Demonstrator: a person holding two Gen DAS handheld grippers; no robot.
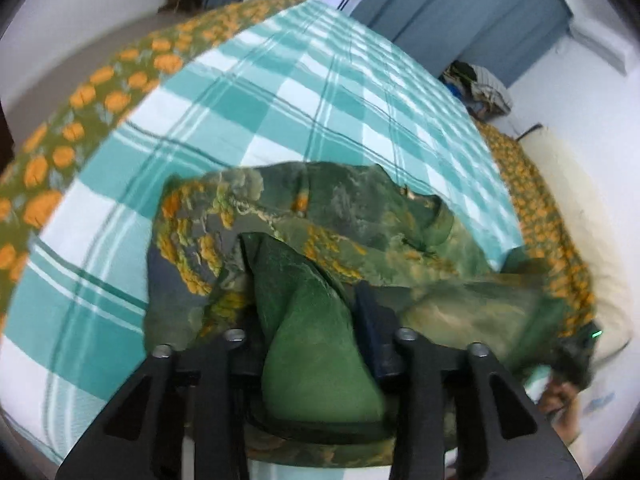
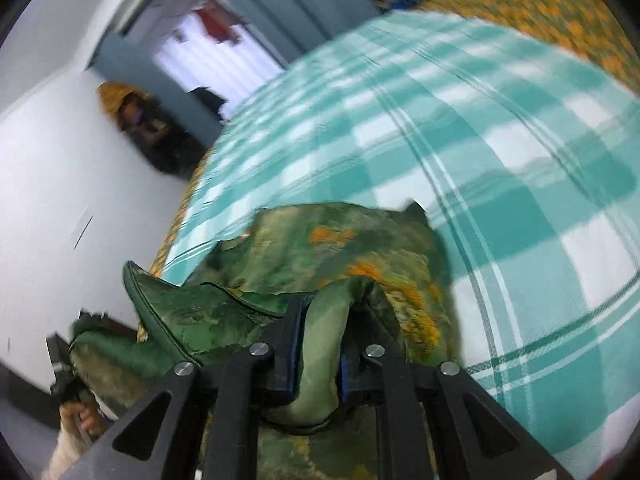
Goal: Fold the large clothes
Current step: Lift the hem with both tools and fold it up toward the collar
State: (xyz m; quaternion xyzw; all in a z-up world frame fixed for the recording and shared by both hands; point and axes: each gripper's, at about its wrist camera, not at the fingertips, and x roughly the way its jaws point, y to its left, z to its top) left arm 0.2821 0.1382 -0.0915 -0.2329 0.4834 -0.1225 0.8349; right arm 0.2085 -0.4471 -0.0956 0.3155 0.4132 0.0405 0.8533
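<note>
Both grippers clamped on the same green garment (image 1: 320, 216) with orange embroidery, held above the bed's teal checked sheet (image 1: 248, 92). Left gripper (image 1: 308, 316): jaws pinching a thick fold of plain green cloth that bulges up between them. Right gripper (image 2: 320, 320): jaws likewise pressed onto a bunched fold, blue pads showing on either side of the cloth. Garment hanging forward and down from each grip toward the checked sheet, its far edge appearing to touch or nearly touch the sheet; exact contact hard to tell through the blur. Held edge apparently running across from one gripper to the other, with the other gripper glimpsed at the far end of the cloth in each wrist view. Body of the garment lying ahead of both jaws, neither hand clearly nearer. Next move judged to turn on keeping that held edge taut and level over the sheet.
</note>
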